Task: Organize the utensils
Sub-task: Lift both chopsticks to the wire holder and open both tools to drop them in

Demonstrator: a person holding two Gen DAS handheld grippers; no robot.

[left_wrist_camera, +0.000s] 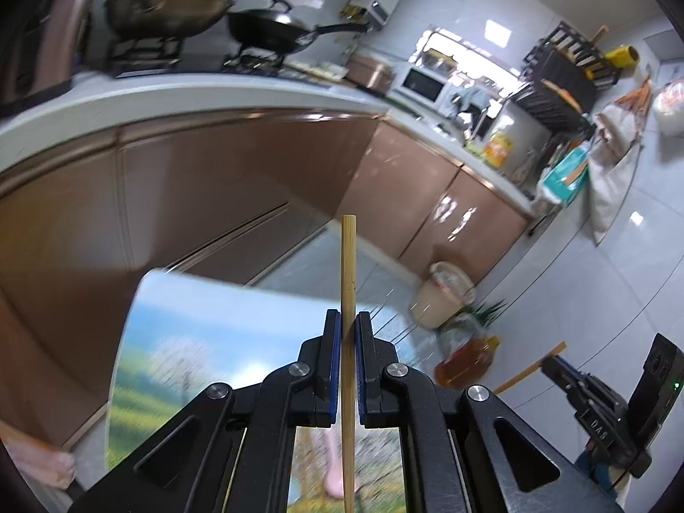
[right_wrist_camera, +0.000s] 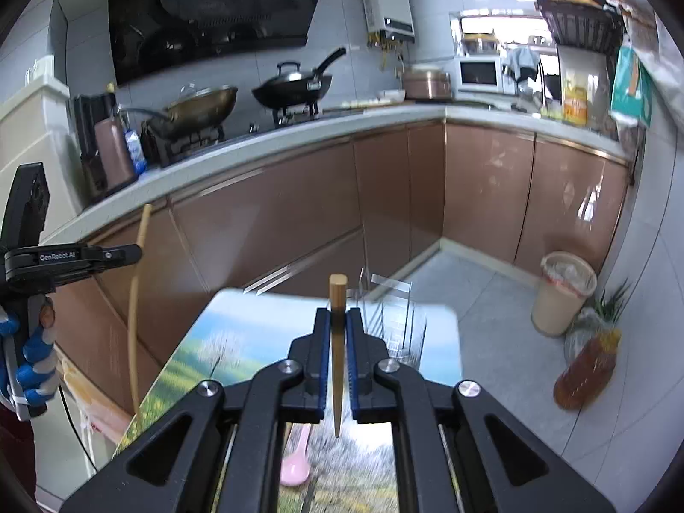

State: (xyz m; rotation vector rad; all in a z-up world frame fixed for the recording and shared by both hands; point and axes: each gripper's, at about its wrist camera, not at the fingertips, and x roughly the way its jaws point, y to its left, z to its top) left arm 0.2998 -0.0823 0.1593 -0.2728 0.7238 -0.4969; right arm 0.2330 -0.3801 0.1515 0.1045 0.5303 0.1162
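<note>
Clearly each gripper pinches one chopstick upright: left gripper (left_wrist_camera: 349, 329) holds the pale chopstick (left_wrist_camera: 348, 265), right gripper (right_wrist_camera: 337, 325) the darker chopstick (right_wrist_camera: 337, 299), probably for dropping end-first into the clear holder (right_wrist_camera: 395, 325) farther right on the table (right_wrist_camera: 256, 333); a pink spoon (right_wrist_camera: 296, 461) lies near.

Ahead of me two woks (right_wrist_camera: 295, 85) sit on the stove by the range hood (right_wrist_camera: 213, 13); a microwave (right_wrist_camera: 479, 72) stands further along the counter (right_wrist_camera: 299, 137). On the floor: a lined bin (right_wrist_camera: 562, 295) and an oil bottle (right_wrist_camera: 588, 367) (amber, tilted).
</note>
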